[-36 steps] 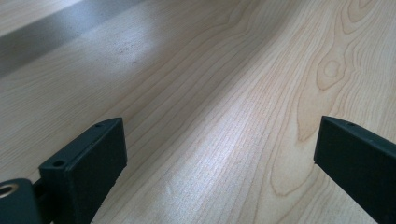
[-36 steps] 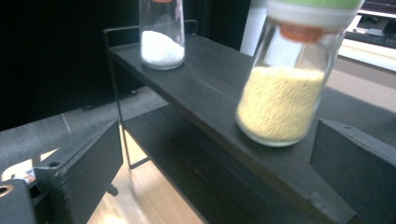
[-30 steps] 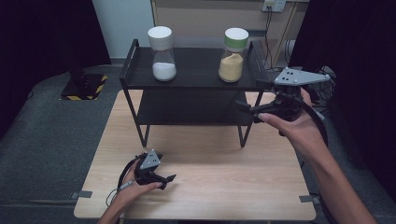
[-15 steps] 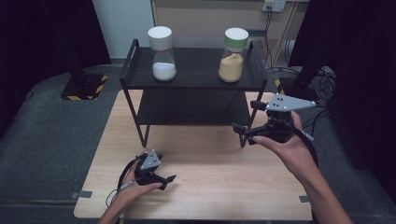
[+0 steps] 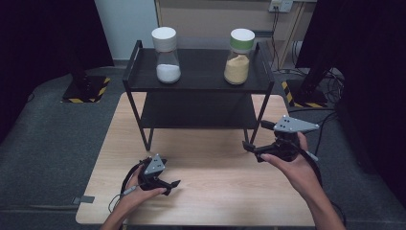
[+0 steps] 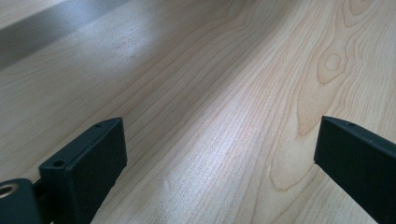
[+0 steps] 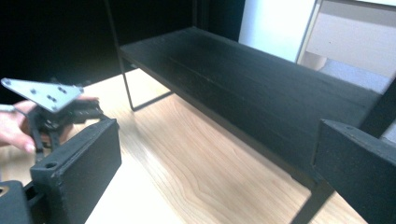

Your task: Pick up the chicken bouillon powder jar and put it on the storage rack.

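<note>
A black two-tier shelf (image 5: 201,86) stands at the back of the wooden table (image 5: 215,187). On its top tier are a white-lidded jar of white powder (image 5: 165,55) and a green-lidded jar of tan powder (image 5: 238,56). My left gripper (image 5: 173,186) rests low near the table's front left, open, with bare wood (image 6: 219,116) between its jaws. My right gripper (image 5: 248,145) hovers above the table right of the shelf's front right leg, open and empty, pointing left. In the right gripper view the shelf's lower tier (image 7: 261,88) lies ahead and the other gripper (image 7: 51,107) shows far left.
Grey carpet (image 5: 52,143) surrounds the table. A black stand with yellow-black tape (image 5: 86,88) sits at the back left, and cables (image 5: 330,91) trail at the back right. Open tabletop lies between the two grippers.
My right gripper has come down and toward the front, from beside the shelf's top tier to low over the table. The left gripper has stayed put.
</note>
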`<state>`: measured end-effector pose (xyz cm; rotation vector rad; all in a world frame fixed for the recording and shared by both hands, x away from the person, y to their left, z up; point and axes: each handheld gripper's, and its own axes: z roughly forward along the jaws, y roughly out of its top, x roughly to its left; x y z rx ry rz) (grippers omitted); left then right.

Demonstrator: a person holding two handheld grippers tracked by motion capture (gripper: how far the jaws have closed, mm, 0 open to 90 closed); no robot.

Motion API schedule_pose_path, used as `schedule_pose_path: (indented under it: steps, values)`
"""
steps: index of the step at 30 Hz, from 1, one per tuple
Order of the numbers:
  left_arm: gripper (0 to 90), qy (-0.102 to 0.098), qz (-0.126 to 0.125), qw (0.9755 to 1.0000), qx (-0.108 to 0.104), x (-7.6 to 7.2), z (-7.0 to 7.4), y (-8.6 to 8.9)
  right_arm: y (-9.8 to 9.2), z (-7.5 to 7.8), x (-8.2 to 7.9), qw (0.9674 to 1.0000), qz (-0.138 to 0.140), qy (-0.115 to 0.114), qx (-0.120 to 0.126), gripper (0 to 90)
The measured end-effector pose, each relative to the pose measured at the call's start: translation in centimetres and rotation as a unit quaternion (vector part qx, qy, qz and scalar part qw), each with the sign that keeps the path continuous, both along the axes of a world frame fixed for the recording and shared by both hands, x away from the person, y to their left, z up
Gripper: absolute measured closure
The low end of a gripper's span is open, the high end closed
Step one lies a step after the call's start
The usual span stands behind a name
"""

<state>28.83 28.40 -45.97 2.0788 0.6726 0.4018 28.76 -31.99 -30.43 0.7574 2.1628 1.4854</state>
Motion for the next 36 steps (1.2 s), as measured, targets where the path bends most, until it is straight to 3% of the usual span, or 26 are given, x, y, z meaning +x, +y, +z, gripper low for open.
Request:
schedule_pose_path:
  steps: [14, 29, 36]
  values:
    - [1.5, 0.002, -0.003, 1.0, 0.002, 0.1, -0.1, -0.1, -1.7, -5.1, -0.5, 0.9992, -0.037, 0.013, -0.006, 2.7]
    - [1.5, 0.002, -0.003, 1.0, 0.002, 0.1, -0.1, -0.1, -2.8, -9.1, -0.6, 0.9972, -0.065, 0.037, -0.006, 2.1]
    - [1.5, 0.003, -0.004, 1.0, 0.003, 0.1, -0.1, -0.1, -3.0, -11.2, -1.1, 0.9949, -0.091, 0.042, -0.004, 2.7]
